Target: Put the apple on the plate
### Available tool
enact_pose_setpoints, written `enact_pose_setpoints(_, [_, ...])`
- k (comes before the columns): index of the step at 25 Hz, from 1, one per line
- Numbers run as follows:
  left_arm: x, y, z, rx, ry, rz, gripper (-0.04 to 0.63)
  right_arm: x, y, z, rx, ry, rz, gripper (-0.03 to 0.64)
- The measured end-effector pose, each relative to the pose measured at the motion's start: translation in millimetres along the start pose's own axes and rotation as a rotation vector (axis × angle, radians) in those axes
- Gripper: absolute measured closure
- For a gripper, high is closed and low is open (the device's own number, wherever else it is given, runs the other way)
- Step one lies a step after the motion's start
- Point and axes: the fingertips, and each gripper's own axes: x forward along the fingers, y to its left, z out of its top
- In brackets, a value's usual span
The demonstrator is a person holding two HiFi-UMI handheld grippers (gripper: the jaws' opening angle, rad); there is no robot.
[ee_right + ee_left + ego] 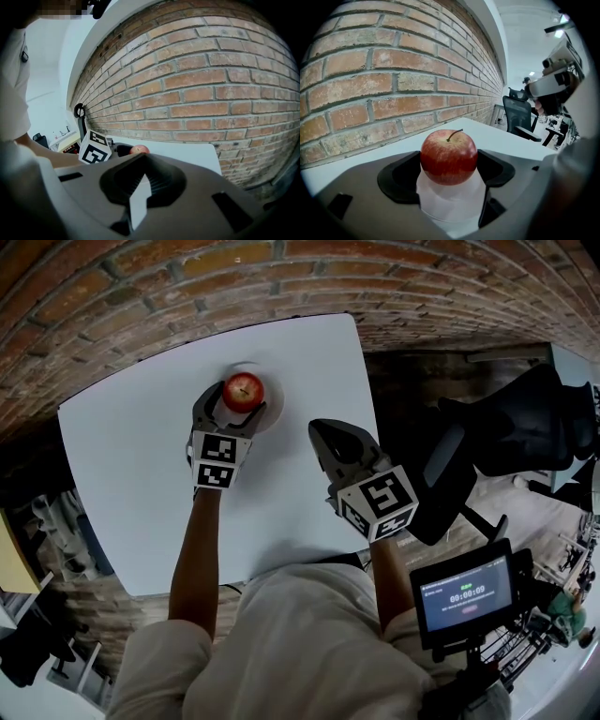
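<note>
A red apple [243, 390] rests upright, stem up, on a small white plate [275, 414] near the far edge of the white table [131, 456]. My left gripper [235, 400] reaches in from the near side, its two black jaws pressed against the apple's left and right flanks. In the left gripper view the apple [449, 157] fills the gap between the jaws, with the plate [450, 204] under it. My right gripper [321, 431] hovers shut and empty to the right of the plate. From the right gripper view [139, 180], only the top of the apple [138, 149] shows.
A brick wall [112, 296] runs just behind the table's far edge. A black office chair [525, 427] stands off the table's right side. A small screen on a stand [467, 596] sits at the lower right near the person's body.
</note>
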Motion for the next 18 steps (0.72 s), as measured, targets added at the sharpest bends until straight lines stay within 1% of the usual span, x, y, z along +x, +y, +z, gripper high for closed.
enact_pose_setpoints(7, [5.3,-0.9,-3.4,0.042,0.023,-0.011,0.213,0.6,-0.2,-5.4,-0.002,0.011,0.007,0.614])
enact_pose_setpoints(13, [5.2,-0.4,-3.0,0.033,0.012,0.000,0.213,1.8,2.2,-6.2,0.022,0.011,0.020,0.614])
enact_pose_setpoints(18, [5.0,-0.5,-2.9,0.031,0.009,-0.006,0.213,1.4,1.0,-7.7,0.029,0.012,0.021,0.614])
